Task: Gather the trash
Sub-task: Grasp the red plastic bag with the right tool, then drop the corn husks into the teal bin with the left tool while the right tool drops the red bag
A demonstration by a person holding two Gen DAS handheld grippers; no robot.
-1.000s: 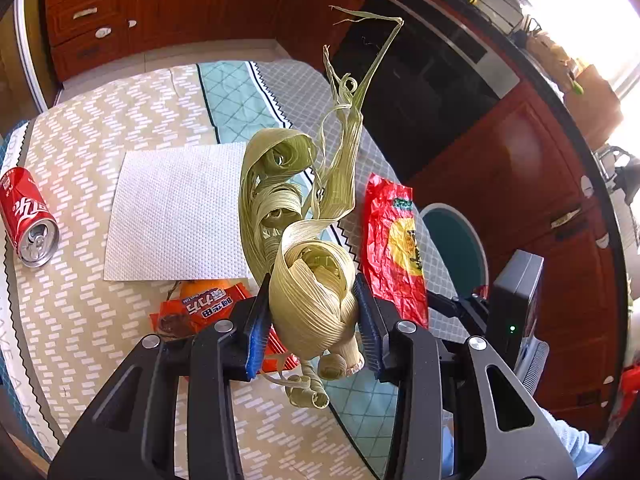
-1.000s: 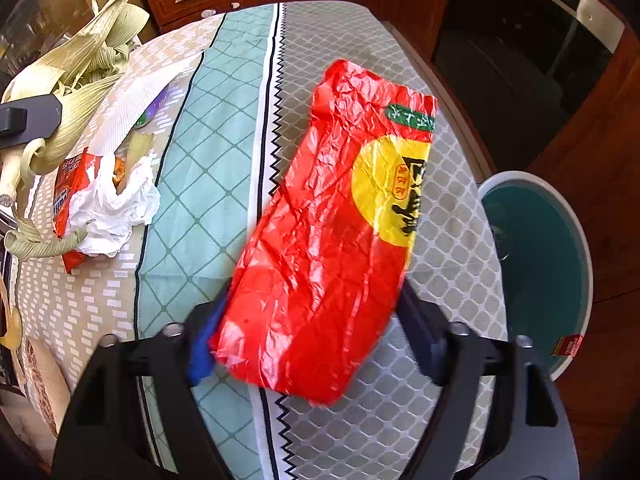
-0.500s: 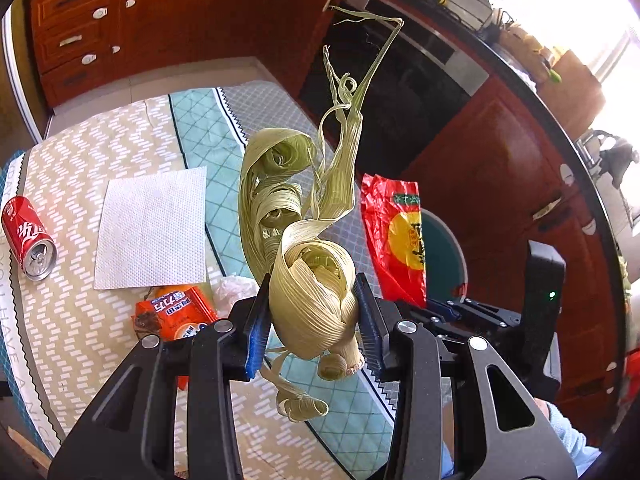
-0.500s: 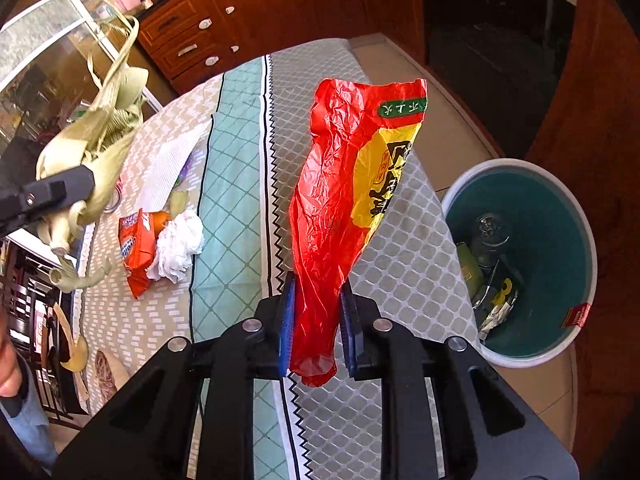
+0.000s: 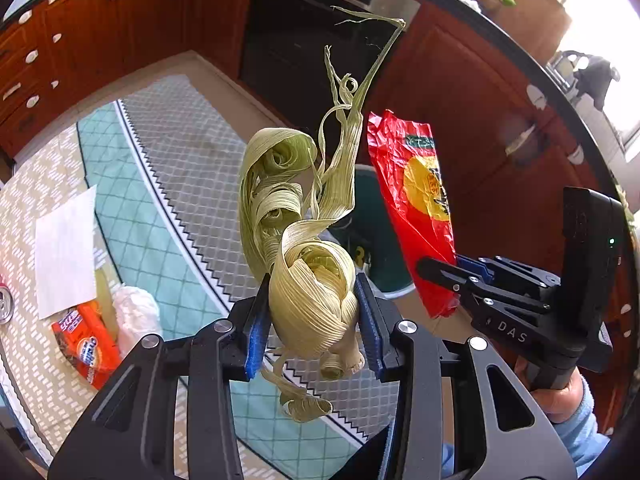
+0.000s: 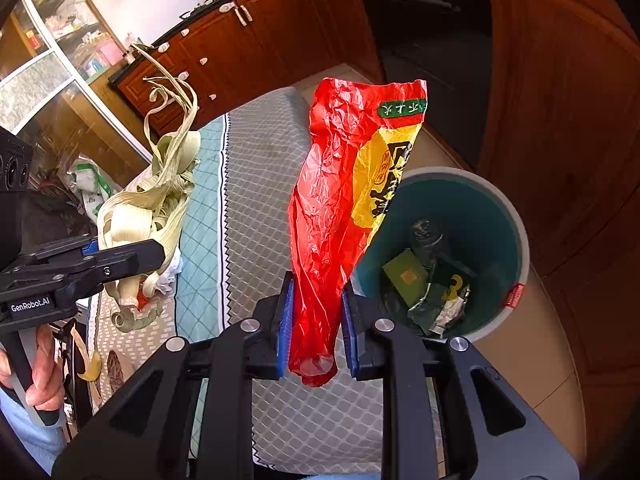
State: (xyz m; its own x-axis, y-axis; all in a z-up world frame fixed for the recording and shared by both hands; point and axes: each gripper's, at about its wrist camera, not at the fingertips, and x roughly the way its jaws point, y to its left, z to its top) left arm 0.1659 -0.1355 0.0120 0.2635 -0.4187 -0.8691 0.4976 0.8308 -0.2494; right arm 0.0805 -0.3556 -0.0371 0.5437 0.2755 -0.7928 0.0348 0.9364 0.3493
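Red bag (image 6: 340, 208) lifted; right view shows bin's (image 6: 516, 236) trash.

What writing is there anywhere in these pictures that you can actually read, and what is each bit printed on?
"DAS": on the right gripper, seen from the left wrist.
"GenRobot.AI": on the left gripper, seen from the right wrist.
"3": yellow numeral on a dark packet inside the bin.
Red bag: Chinese characters on its green strip and yellow patch, too creased to read.
Orange wrapper: blurred, unreadable.
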